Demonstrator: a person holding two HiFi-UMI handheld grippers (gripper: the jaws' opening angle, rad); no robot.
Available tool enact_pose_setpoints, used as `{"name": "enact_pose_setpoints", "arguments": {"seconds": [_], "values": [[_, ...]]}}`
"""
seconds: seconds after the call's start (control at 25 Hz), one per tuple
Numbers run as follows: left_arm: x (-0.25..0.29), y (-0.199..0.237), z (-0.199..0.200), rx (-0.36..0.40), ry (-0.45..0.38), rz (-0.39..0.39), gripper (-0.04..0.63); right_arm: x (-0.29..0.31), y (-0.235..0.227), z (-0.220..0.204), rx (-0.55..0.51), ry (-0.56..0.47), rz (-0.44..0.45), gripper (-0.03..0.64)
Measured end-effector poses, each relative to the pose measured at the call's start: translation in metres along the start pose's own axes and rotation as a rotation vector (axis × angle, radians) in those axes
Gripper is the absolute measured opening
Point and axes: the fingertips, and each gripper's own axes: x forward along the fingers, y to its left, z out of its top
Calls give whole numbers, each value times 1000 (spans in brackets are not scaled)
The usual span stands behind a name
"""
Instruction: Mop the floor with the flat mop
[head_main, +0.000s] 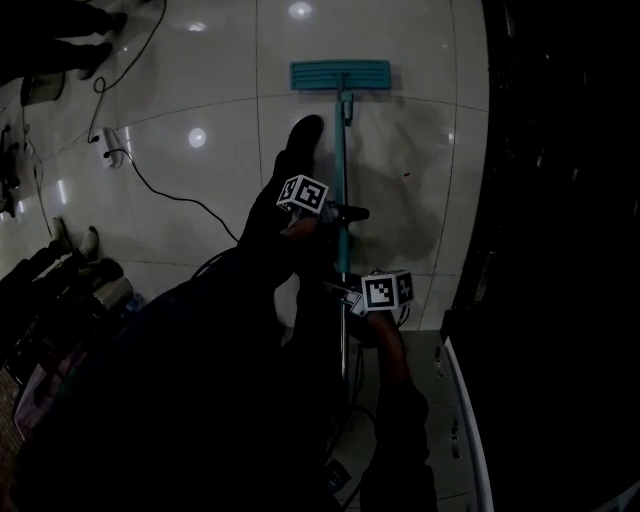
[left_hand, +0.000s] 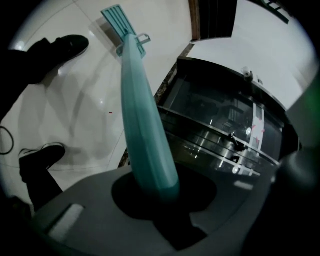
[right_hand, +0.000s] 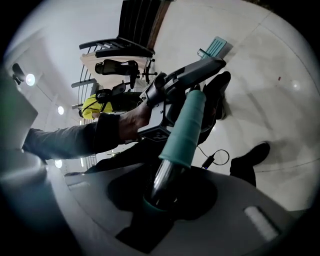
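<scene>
In the head view the flat mop lies ahead of me, its teal head (head_main: 340, 74) flat on the pale tiled floor (head_main: 200, 90) and its pole (head_main: 342, 160) running back toward me. My left gripper (head_main: 335, 213) is shut on the teal part of the pole, and my right gripper (head_main: 350, 300) is shut on it lower down. The left gripper view has the teal pole (left_hand: 145, 125) rising from between the jaws of the left gripper (left_hand: 150, 187) to the mop head (left_hand: 122, 25). In the right gripper view the right gripper (right_hand: 160, 195) clasps the metal pole end (right_hand: 162, 177) below the teal grip (right_hand: 185, 130).
A wet darker patch (head_main: 400, 200) spreads beside the pole. My shoe (head_main: 300, 135) stands close to the mop head. A power strip (head_main: 108, 140) and cable (head_main: 160, 190) lie on the left. Dark furniture (head_main: 560, 200) lines the right; a glass-fronted cabinet (left_hand: 225, 130) is near.
</scene>
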Motion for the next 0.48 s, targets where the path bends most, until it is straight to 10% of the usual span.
{"name": "enact_pose_setpoints", "arguments": {"seconds": [0.48], "values": [[21, 56, -56, -49, 46, 29, 97, 2, -38, -60, 63, 0, 3, 127]]}}
